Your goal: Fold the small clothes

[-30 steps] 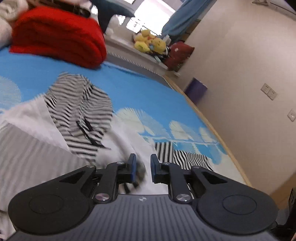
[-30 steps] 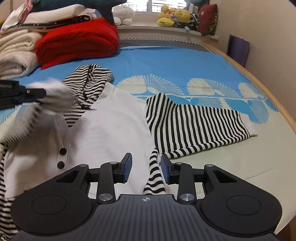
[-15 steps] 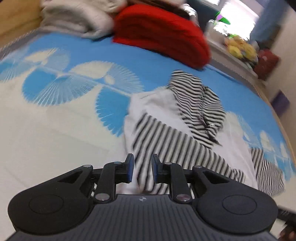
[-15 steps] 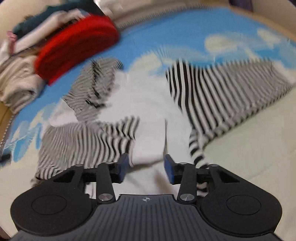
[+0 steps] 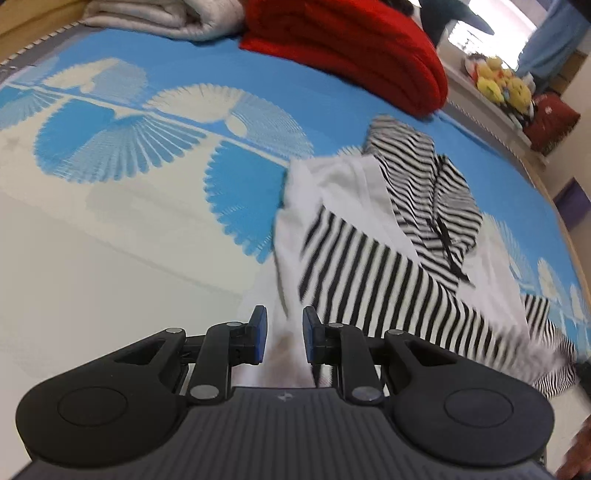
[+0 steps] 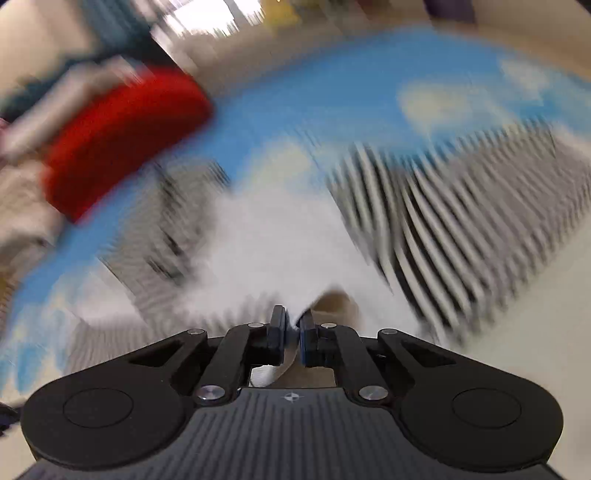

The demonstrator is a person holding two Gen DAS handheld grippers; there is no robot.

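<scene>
A small white hooded top (image 5: pixel 347 192) with black-and-white striped hood and sleeves lies on the bed. One striped sleeve (image 5: pixel 388 291) is folded across its body. My left gripper (image 5: pixel 283 339) sits at the top's near left edge. Its jaws stand narrow, with a pucker of white cloth pinched between the blue pads (image 5: pixel 258 338). The right wrist view is badly blurred. There my right gripper (image 6: pixel 291 332) is at the white body (image 6: pixel 280 243) of the top. Its jaws are closing, almost together, with a raised fold of white cloth between them. The other striped sleeve (image 6: pixel 454 214) spreads out to the right.
A folded red blanket (image 5: pixel 354 48) and pale folded bedding (image 5: pixel 155 18) lie at the head of the blue-and-cream patterned bedspread (image 5: pixel 122 206). Soft toys (image 5: pixel 502 81) sit on a sill by the window. A wooden bed edge (image 5: pixel 569 236) and the wall run along the right.
The left gripper swung from the raised sleeve down to the top's near left edge, and the sleeve now lies across the body. The right gripper's jaws opened wider, then closed on white cloth.
</scene>
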